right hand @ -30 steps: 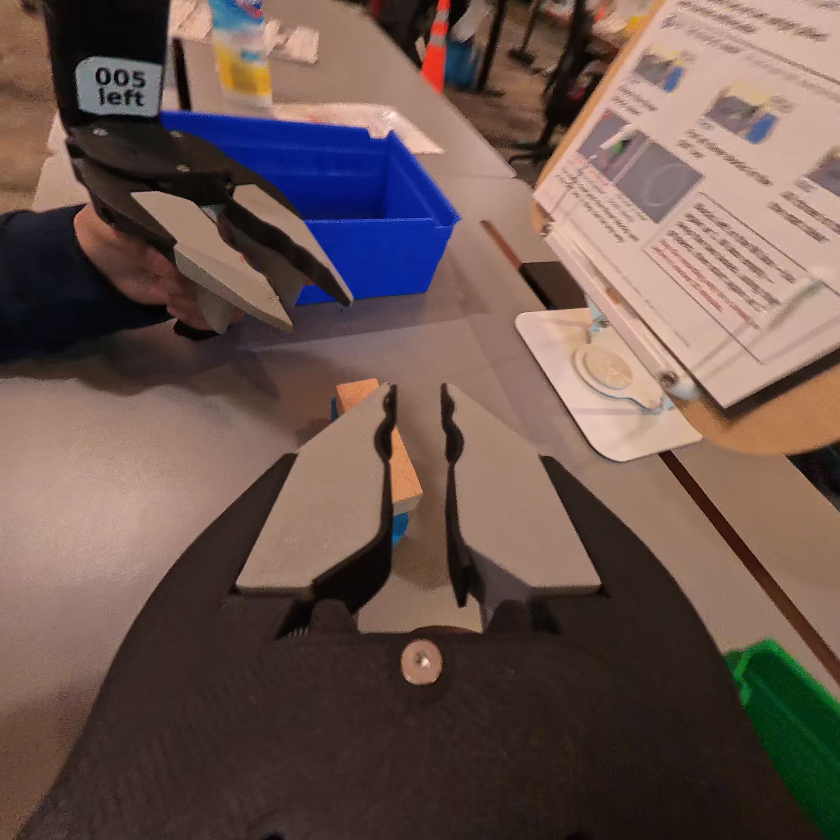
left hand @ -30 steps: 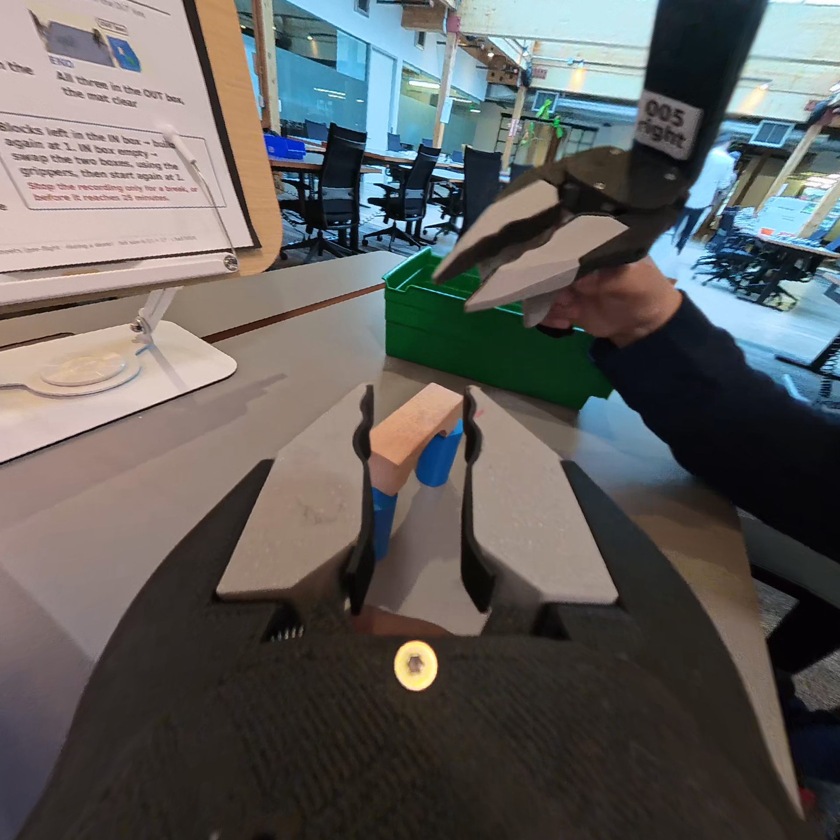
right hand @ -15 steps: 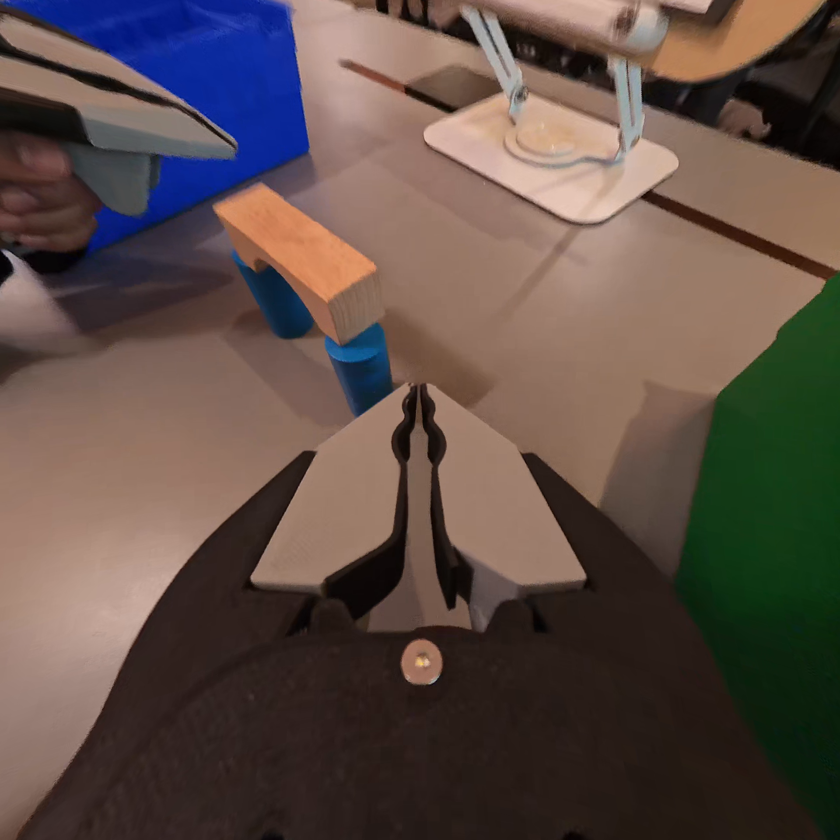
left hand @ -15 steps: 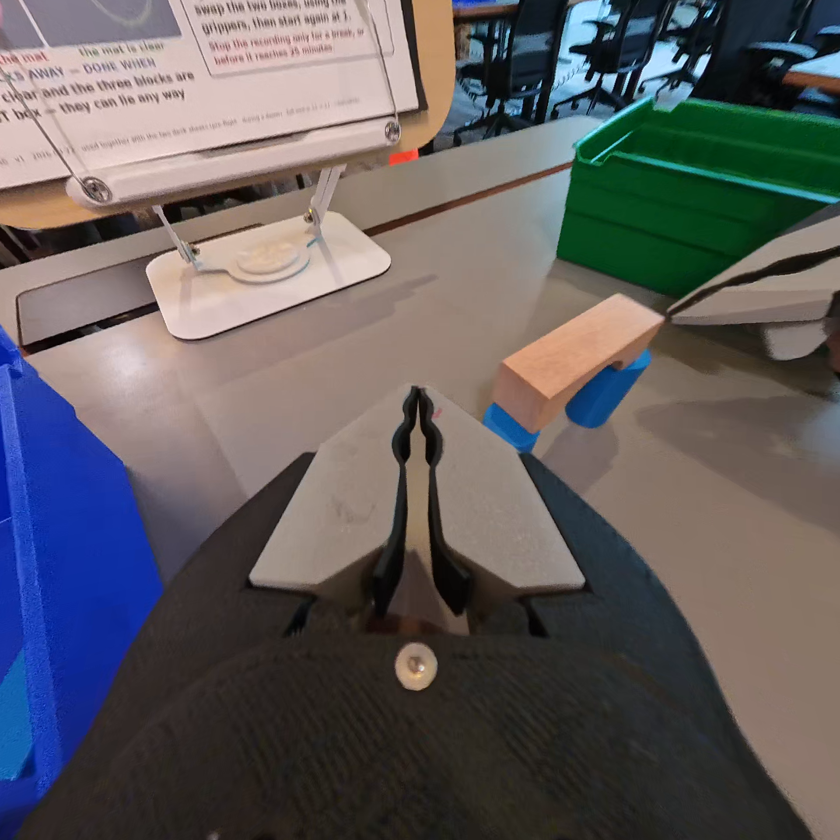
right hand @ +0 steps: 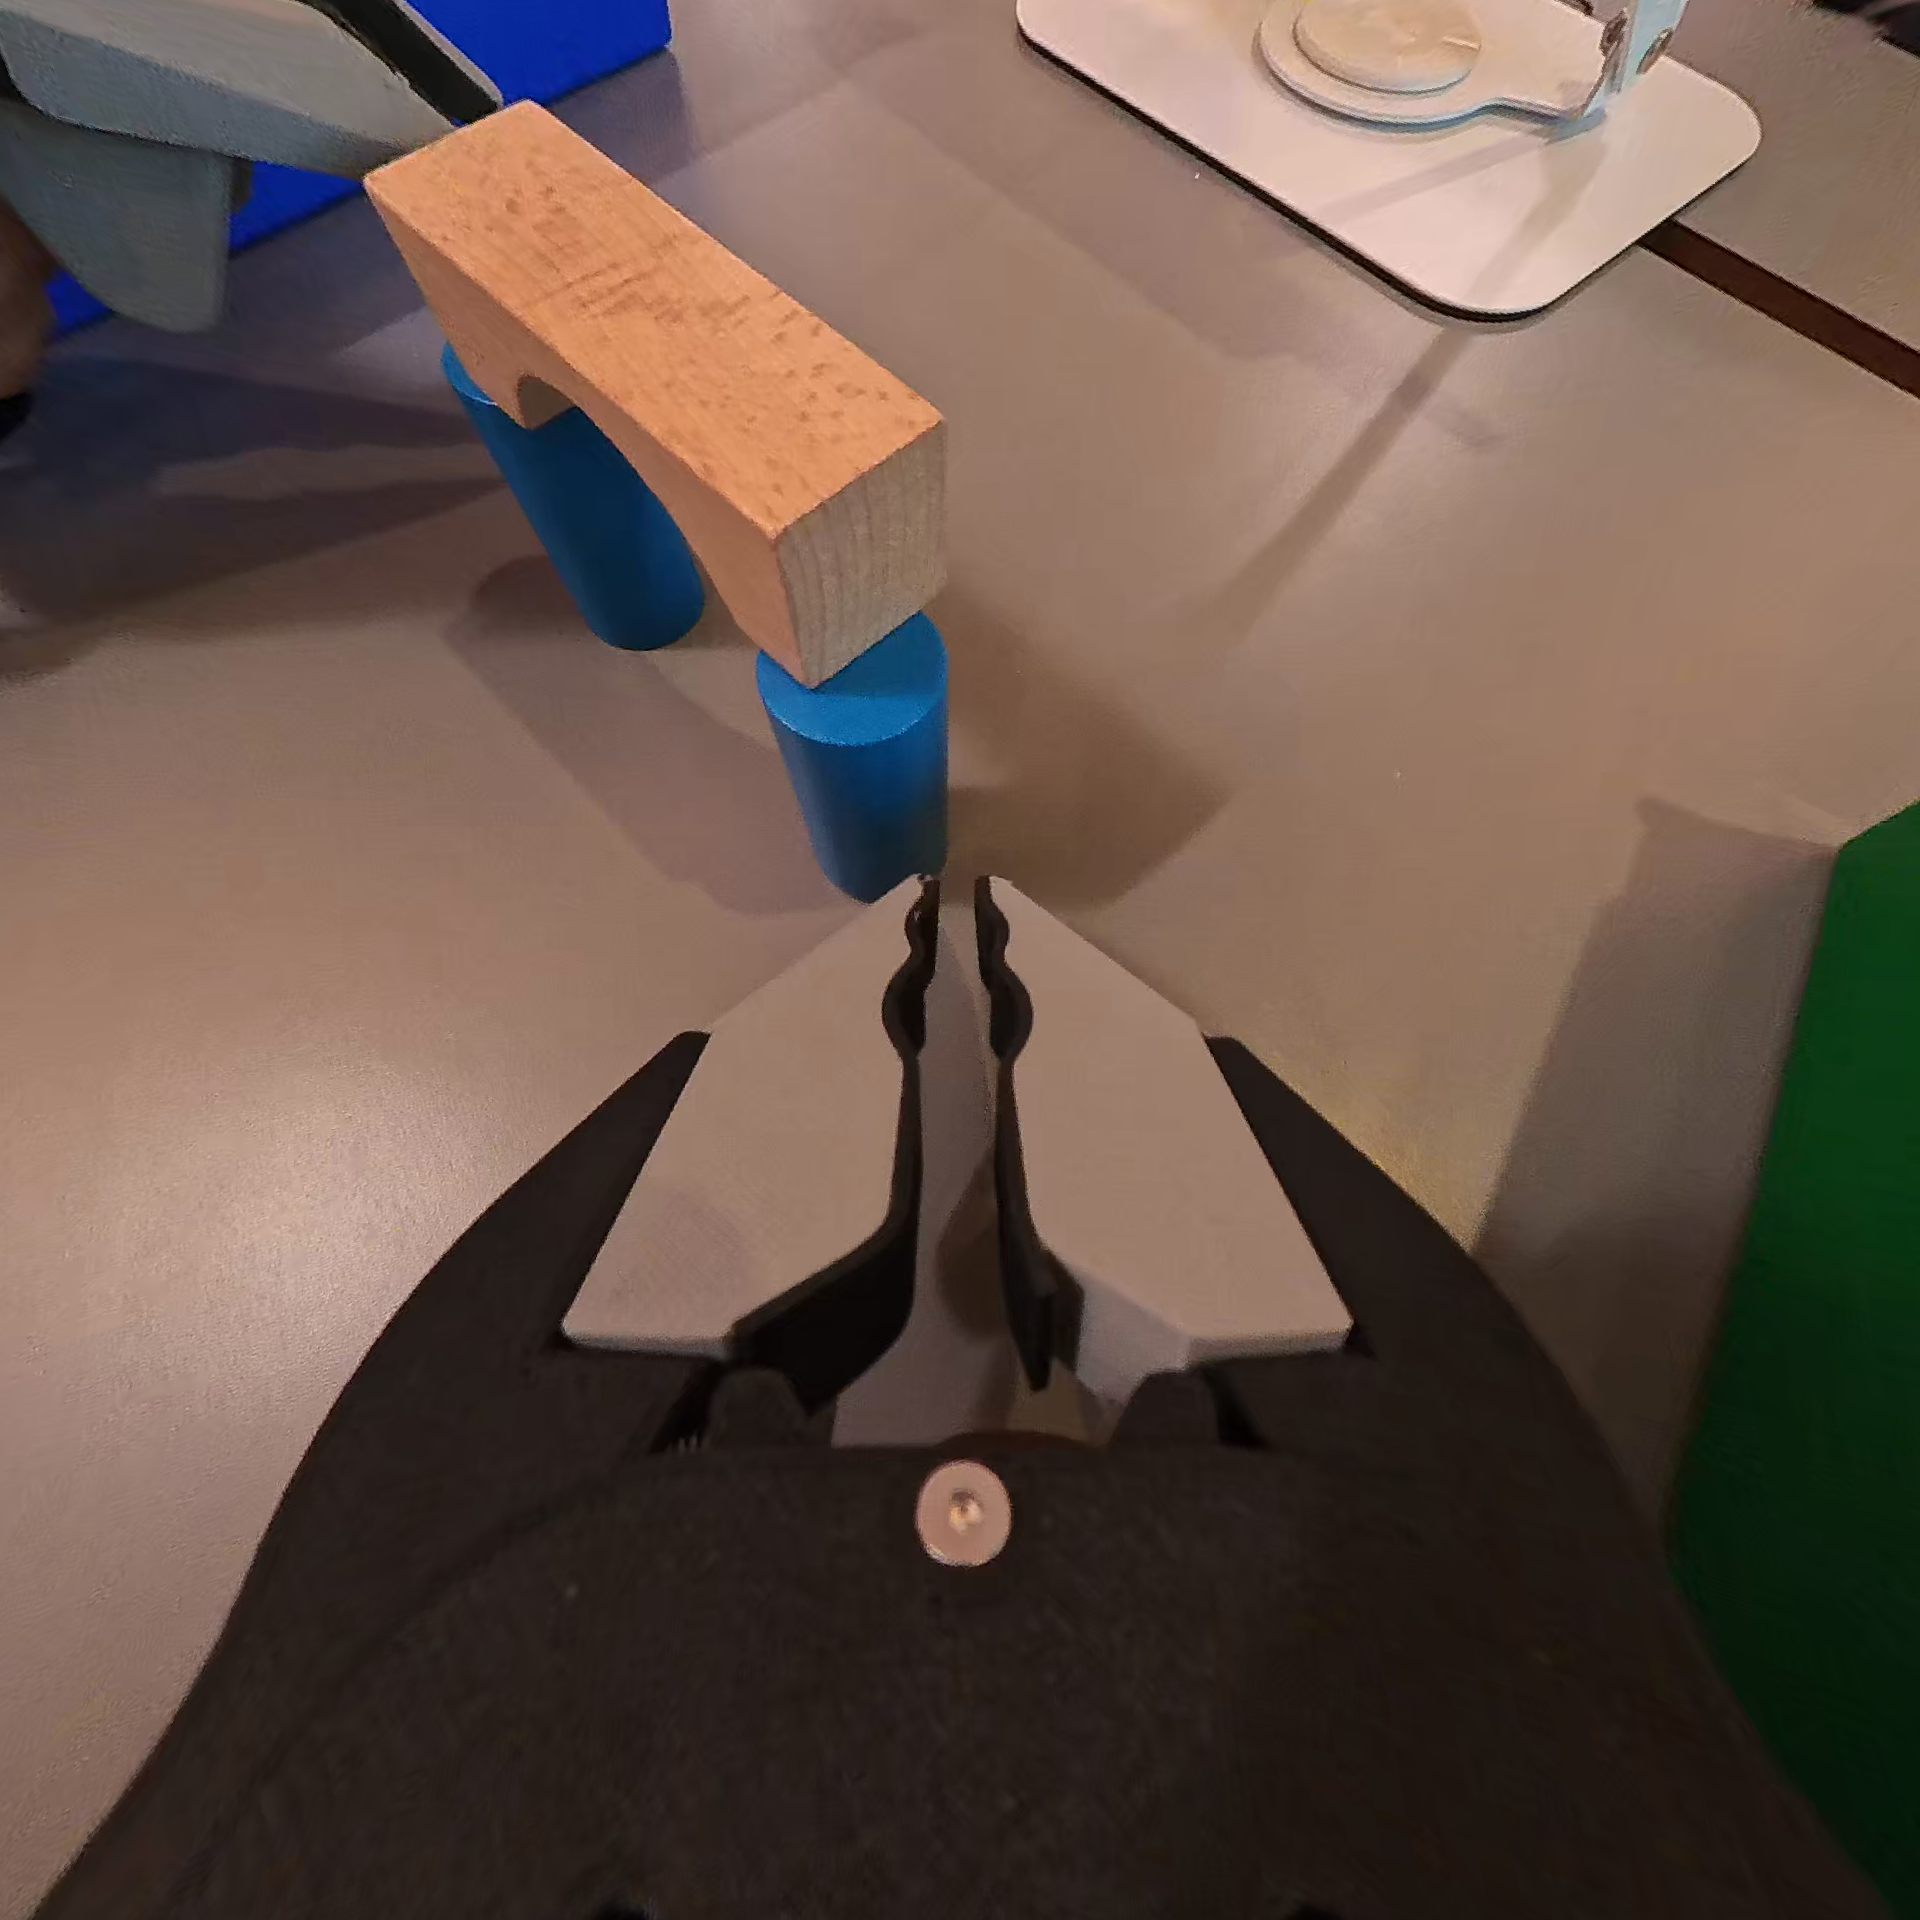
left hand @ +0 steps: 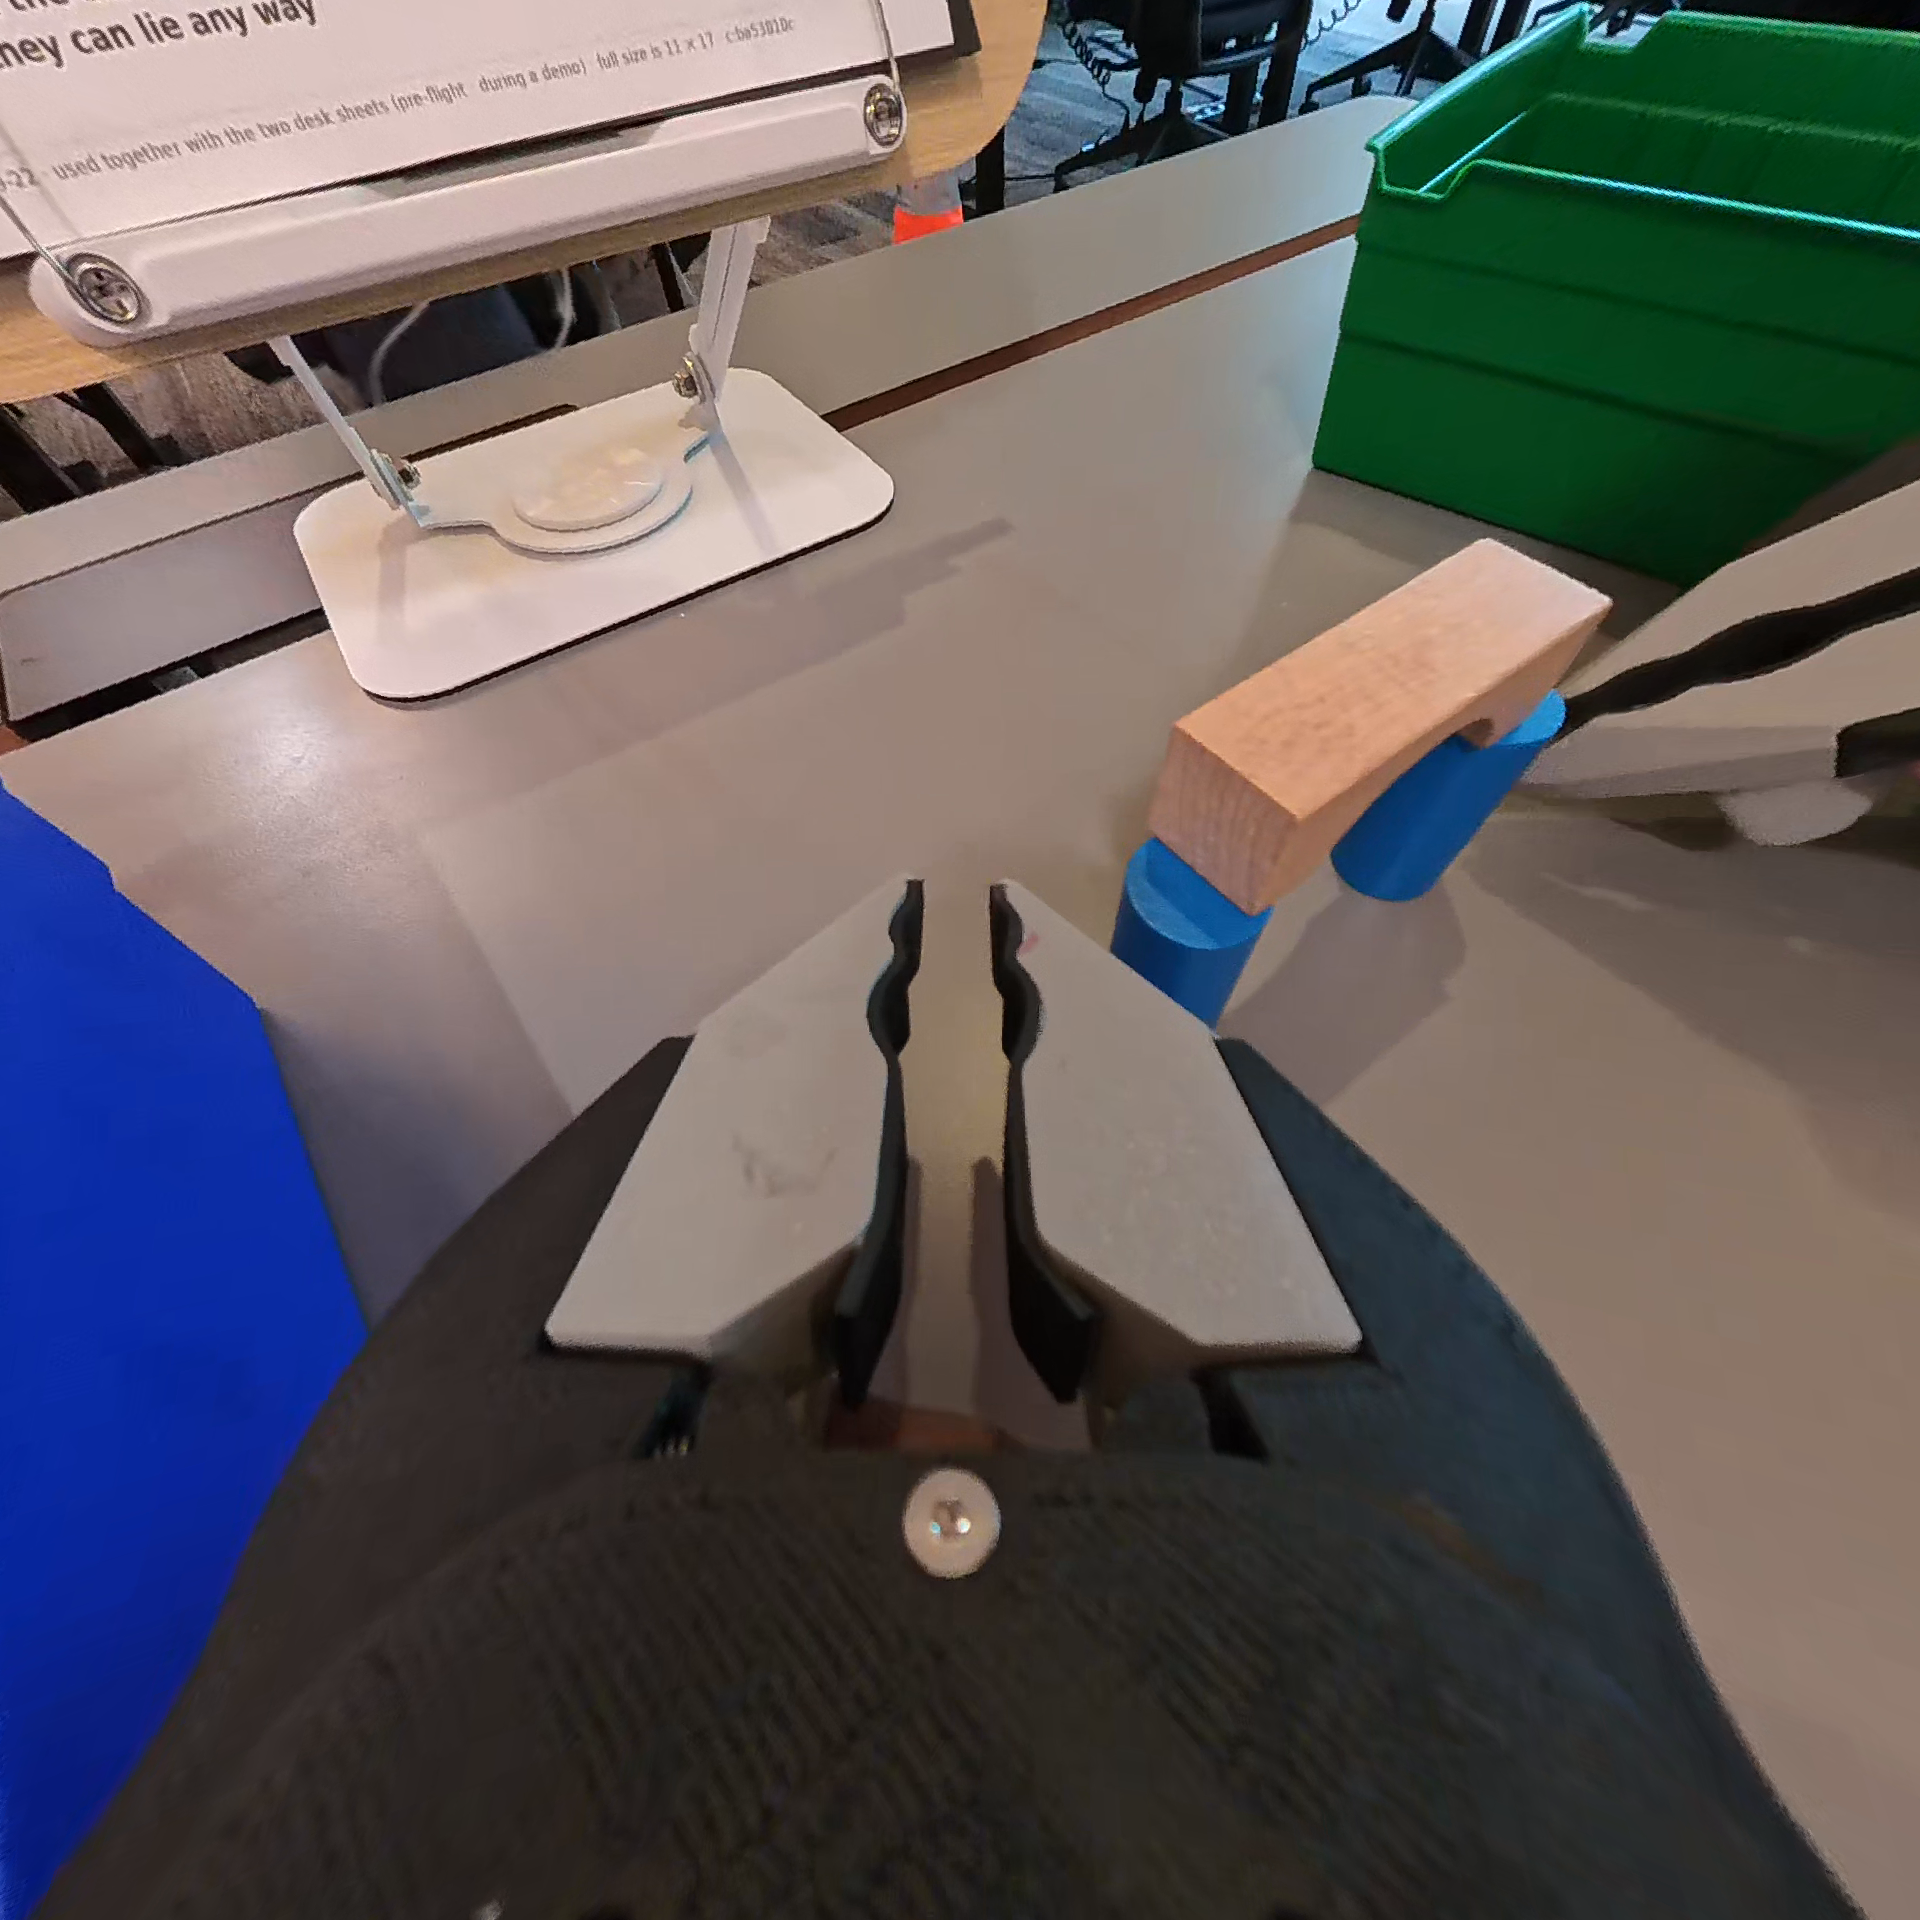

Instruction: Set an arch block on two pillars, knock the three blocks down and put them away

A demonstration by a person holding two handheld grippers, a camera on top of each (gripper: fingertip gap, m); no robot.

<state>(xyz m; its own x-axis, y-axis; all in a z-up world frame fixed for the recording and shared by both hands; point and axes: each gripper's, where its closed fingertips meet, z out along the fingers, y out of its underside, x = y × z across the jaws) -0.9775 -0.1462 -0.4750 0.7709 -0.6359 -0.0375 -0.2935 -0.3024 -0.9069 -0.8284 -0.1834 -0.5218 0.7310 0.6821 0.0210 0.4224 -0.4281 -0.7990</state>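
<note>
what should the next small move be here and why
Probably a sideways nudge from the right gripper into the near blue pillar. The wooden arch block already spans both pillars, so knocking down comes next, and those nearly closed, empty fingertips sit right at that pillar's base.

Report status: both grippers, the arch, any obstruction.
Left gripper and right gripper: jaws slightly apart, nothing held. Wooden arch standing on two blue pillars, not yet knocked down. Nothing in the way on the table.
</note>
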